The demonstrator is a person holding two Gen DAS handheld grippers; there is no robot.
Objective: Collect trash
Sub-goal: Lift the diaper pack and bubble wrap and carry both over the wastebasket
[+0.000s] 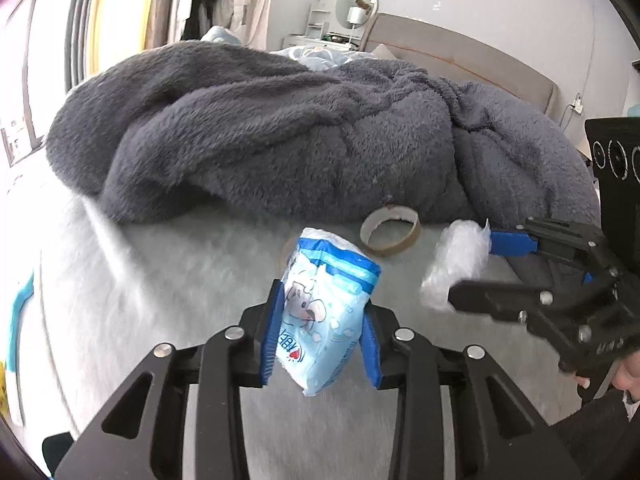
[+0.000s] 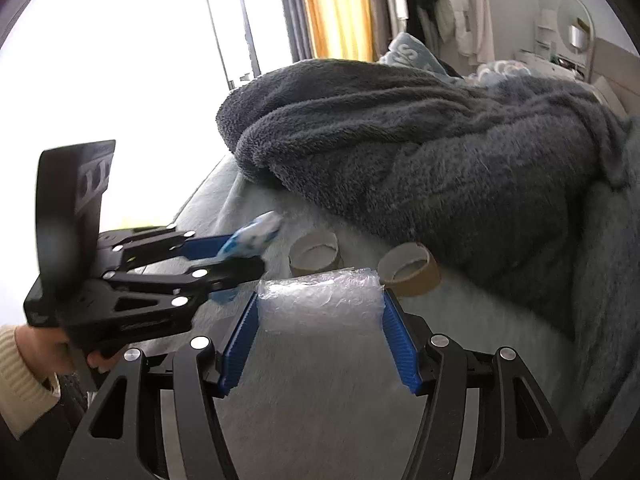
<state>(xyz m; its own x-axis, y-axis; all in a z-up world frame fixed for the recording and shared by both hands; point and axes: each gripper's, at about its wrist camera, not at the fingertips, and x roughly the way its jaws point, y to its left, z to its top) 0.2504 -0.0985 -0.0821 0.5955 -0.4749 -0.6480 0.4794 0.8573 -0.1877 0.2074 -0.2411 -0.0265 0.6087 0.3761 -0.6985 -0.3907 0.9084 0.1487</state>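
Left tongs (image 1: 320, 330) clamp the blue tissue packet (image 1: 326, 312), right tongs (image 2: 320, 332) pinch the bubble wrap wad (image 2: 318, 300); keep both squeezes firm, lifting clear of the tape cores (image 2: 410, 274) beyond the tips.

A home bedroom: a rumpled dark grey fleece blanket (image 1: 280, 136) lies on a pale fluffy bed cover (image 1: 160, 280), a grey padded headboard (image 1: 460, 52) stands behind, clothes hang on a rail (image 2: 440, 4), and a round mirror (image 1: 357, 4) tops a white dresser.

Right gripper (image 2: 320, 340) clamping crumpled clear plastic (image 2: 318, 302), left gripper (image 2: 244, 258) holding blue packet (image 2: 256, 236), two tape rolls (image 2: 314, 256) behind, grey blanket (image 2: 420, 152)
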